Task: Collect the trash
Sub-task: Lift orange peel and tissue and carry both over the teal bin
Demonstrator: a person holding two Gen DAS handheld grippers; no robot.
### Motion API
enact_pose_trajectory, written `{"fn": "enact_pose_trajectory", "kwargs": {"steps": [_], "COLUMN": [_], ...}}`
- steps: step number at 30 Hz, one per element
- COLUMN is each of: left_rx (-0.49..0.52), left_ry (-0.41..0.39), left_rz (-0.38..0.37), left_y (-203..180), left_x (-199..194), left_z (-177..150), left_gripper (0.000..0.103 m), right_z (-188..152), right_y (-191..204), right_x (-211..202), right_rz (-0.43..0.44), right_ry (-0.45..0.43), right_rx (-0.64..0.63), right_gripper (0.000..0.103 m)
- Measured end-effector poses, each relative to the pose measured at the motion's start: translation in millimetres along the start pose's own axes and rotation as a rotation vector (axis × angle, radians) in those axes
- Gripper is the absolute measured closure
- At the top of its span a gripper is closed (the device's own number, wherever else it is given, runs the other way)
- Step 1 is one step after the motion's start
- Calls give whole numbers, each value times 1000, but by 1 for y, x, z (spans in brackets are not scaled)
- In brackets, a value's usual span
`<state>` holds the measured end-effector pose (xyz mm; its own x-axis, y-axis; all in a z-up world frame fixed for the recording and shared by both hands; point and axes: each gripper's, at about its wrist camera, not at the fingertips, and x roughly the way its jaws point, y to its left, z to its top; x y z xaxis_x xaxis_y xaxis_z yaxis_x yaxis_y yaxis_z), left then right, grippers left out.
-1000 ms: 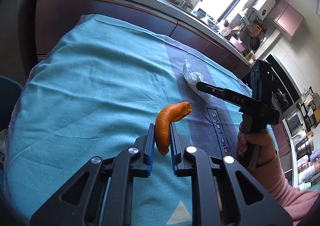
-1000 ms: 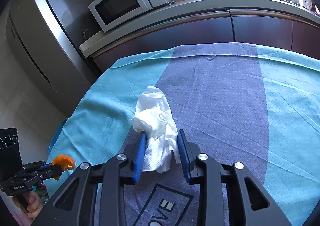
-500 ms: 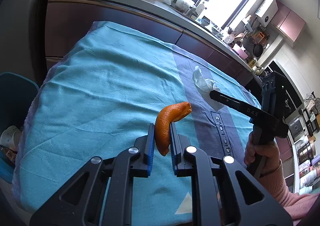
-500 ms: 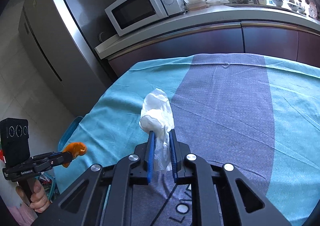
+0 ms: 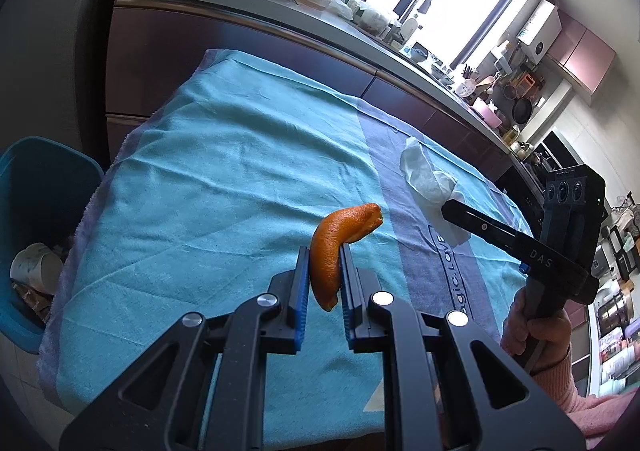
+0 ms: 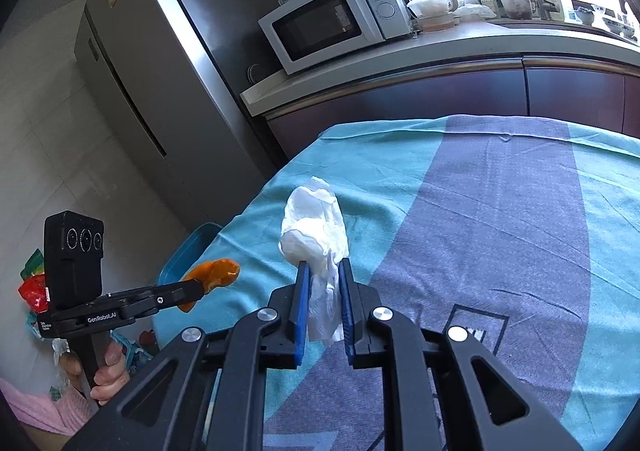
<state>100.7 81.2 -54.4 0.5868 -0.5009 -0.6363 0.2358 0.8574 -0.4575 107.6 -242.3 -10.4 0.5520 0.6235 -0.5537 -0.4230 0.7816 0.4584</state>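
A curved piece of orange peel point(image 5: 340, 235) is pinched between the blue pads of my left gripper point(image 5: 324, 251), which is shut on it and holds it above the teal tablecloth point(image 5: 220, 179). My right gripper point(image 6: 323, 265) is shut on a crumpled white tissue point(image 6: 312, 223), which is lifted off the cloth and sticks up past the fingertips. In the right wrist view the left gripper point(image 6: 196, 285) and its orange peel point(image 6: 214, 271) hang over the table's left edge. The left wrist view shows the right gripper point(image 5: 448, 207) with the tissue point(image 5: 424, 175) to the right.
A blue bin point(image 5: 44, 191) stands on the floor by the table's left edge with a crumpled paper cup point(image 5: 34, 265) inside. Behind the table run dark cabinets and a counter with a microwave point(image 6: 332, 23); a steel fridge point(image 6: 160, 71) stands at the left.
My right gripper closed on the tissue and lifted it off the cloth. Both grippers rose and drifted toward the table's left side, bringing the blue bin into view.
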Motion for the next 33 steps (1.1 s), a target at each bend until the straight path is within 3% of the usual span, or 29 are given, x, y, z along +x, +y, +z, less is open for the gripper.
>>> {"fn": "enact_pose_trajectory", "kwargs": {"steps": [33], "left_rx": [-35], "left_ry": [-41], "left_rz": [55], "left_y": [25], "left_x": [-32], "left_z": [-7], "left_gripper": [88], "right_z": [-13], "right_y": [30], "right_x": [25], "right_rz": [88], "right_ry": [47], "right_rx": [-13], "right_gripper": [90]}}
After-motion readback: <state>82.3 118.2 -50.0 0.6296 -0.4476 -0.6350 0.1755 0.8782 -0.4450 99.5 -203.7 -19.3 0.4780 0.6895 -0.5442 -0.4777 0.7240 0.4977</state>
